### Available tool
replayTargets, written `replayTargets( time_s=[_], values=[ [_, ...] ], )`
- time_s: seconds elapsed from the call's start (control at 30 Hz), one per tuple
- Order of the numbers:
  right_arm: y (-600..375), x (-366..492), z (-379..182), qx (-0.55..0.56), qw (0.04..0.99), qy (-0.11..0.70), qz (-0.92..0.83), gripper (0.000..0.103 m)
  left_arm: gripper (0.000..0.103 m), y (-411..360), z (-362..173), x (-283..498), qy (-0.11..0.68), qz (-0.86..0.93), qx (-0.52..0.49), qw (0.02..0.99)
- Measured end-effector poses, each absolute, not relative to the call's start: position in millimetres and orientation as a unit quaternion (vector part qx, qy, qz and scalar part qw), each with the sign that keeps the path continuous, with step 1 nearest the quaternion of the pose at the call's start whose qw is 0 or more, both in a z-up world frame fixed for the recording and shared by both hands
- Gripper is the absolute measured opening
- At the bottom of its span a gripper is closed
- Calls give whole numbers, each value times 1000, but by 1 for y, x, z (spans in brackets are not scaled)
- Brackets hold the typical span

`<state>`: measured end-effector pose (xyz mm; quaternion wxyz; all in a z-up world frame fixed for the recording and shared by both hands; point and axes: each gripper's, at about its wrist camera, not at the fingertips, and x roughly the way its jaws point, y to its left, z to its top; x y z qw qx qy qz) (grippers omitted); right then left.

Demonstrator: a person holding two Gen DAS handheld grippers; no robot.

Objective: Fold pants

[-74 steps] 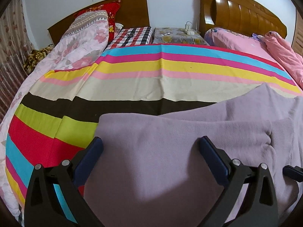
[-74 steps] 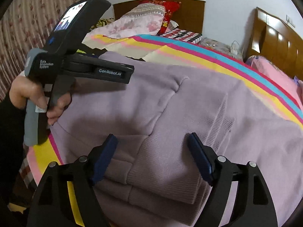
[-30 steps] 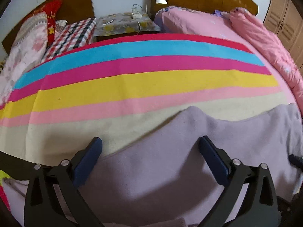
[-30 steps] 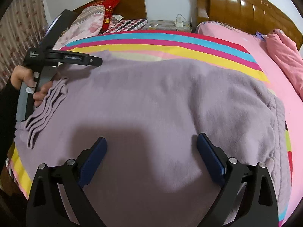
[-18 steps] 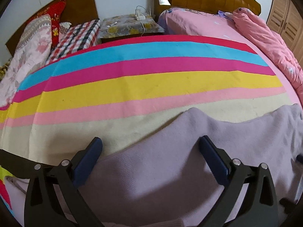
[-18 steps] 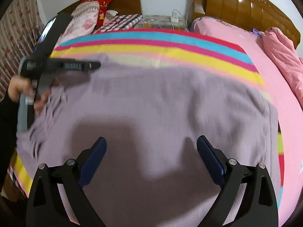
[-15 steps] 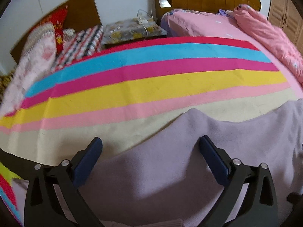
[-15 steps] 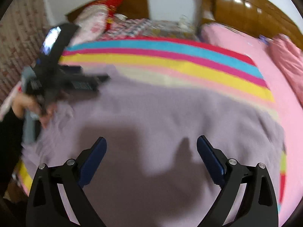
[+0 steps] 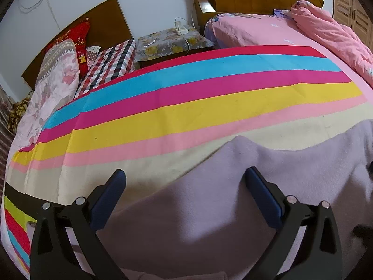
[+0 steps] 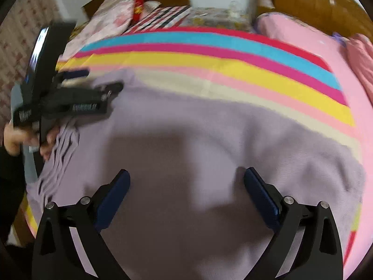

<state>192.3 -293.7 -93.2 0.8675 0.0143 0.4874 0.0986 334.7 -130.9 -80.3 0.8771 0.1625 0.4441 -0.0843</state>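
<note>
A pair of lilac knit pants (image 10: 209, 140) lies spread flat across the striped blanket (image 9: 186, 107) on the bed, covering its near half, with a bunched, rippled edge at the left end beside your left hand (image 10: 14, 137). From here, the likeliest trouble is an uneven fold: if you lift only the bunched left edge, the soft knit could drag, stretch and leave the layers skewed, and the wrinkles there could get pressed into the fold. A second risk is pinching the blanket along with the pants, since the cloth lies directly on it. Your left gripper (image 9: 184, 182) hangs just above the far edge of the pants with its blue pads wide apart and nothing between them; whether it touches the cloth cannot be told. Your right gripper (image 10: 186, 182) is also spread wide and empty, poised over the middle of the pants, casting a shadow on them. The right view is blurred, so fine detail of the left tool (image 10: 70, 102) is unclear.
</note>
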Motion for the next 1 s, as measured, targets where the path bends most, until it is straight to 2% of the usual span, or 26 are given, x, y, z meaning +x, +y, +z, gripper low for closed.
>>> replayTargets(
  time_s=[0.17,0.33,0.47,0.63,0.77,1.0],
  values=[
    [-299,206,-71,69,892,418,156,96,102,-133,-80,332,439,-79,171,879],
    [-278,239,-109,19,869,475,141,99,102,-137,-79,330,429,-65,187,881],
    [-265,226,-111,-32,859,495,124,99,102,-138,-79,329,427,-62,191,882],
    [-292,206,-94,-7,890,451,65,98,102,-136,-77,329,428,-63,189,882],
    [-322,204,-115,9,871,492,17,99,102,-136,-77,328,429,-65,187,882],
    [-320,157,-99,17,881,473,18,98,102,-132,-77,331,431,-68,182,881]
  ],
)
